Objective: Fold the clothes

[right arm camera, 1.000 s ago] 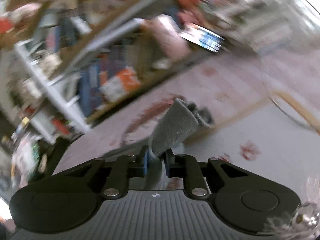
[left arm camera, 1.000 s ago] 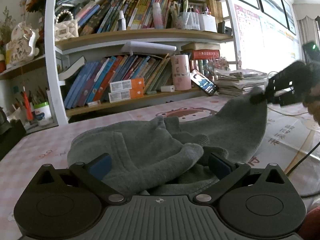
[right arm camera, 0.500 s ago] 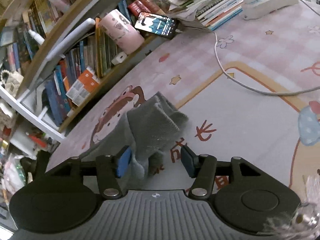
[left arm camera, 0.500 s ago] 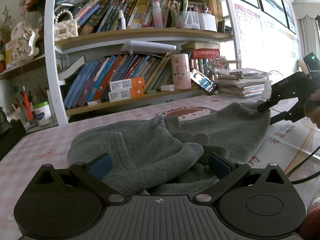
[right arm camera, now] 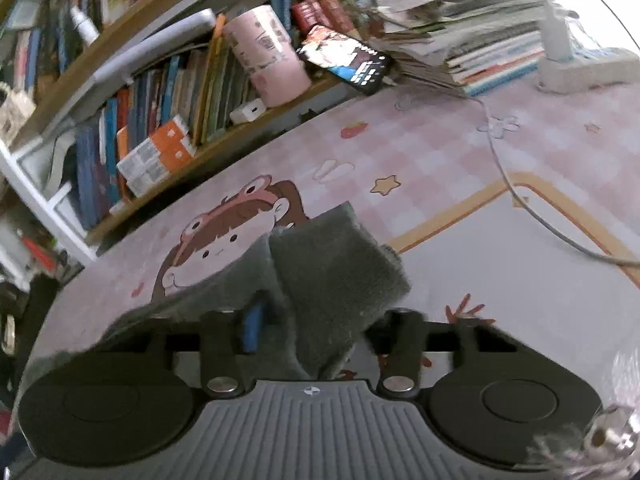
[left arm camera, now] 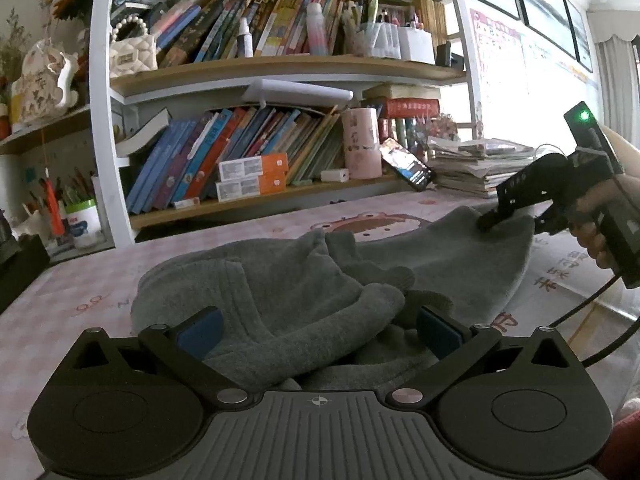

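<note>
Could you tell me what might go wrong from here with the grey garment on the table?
The right gripper straddles a thick cuff of the grey fleece garment and may catch uneven layers. The left gripper is open around bunched folds, so pulling could drag the heap. A white cable nearby could snag.

grey fleece garment [left arm camera: 304,280], pink checked cartoon-print tablecloth [right arm camera: 420,152], black tongs with blue pads [left arm camera: 200,330]
</note>
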Available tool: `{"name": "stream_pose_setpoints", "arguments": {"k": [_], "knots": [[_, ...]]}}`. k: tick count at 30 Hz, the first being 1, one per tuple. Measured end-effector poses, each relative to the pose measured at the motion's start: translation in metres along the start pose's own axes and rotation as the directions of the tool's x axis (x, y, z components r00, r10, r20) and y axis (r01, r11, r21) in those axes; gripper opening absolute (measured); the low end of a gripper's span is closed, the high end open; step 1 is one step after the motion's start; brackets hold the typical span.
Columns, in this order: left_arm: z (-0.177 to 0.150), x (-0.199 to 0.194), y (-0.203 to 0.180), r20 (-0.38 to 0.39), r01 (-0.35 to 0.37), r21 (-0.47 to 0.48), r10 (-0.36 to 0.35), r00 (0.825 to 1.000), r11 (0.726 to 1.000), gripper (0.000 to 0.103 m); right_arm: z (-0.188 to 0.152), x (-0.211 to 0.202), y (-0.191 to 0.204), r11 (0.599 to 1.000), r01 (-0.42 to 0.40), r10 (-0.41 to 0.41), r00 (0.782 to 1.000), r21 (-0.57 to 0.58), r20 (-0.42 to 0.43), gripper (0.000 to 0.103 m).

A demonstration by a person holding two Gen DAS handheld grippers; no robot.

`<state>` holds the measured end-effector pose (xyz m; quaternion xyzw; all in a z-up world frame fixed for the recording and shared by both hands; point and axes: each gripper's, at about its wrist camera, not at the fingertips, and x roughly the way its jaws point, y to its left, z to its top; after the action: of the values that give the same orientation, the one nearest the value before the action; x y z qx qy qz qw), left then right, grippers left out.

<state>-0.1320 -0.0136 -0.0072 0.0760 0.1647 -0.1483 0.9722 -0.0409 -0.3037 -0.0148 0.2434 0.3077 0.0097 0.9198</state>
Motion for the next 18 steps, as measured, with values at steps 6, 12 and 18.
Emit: {"name": "stream_pose_setpoints", "arguments": {"k": [6, 12, 18], "knots": [[-0.001, 0.0, 0.003, 0.006, 0.017, -0.023, -0.017, 1.0, 1.0, 0.103, 0.001, -0.029, 0.026, 0.972, -0.16, 0.18, 0.978, -0.175, 0.108, 0.017], [-0.001, 0.0, 0.002, 0.004, 0.015, -0.02, -0.015, 1.0, 1.0, 0.103, 0.002, -0.021, 0.026, 0.983, -0.128, 0.136, 0.989, -0.133, 0.054, 0.016], [-0.001, 0.001, 0.002, -0.004, 0.013, -0.016, -0.013, 1.0, 1.0, 0.103, 0.006, -0.011, 0.005, 0.993, -0.115, 0.114, 0.993, 0.007, 0.016, 0.029]]}}
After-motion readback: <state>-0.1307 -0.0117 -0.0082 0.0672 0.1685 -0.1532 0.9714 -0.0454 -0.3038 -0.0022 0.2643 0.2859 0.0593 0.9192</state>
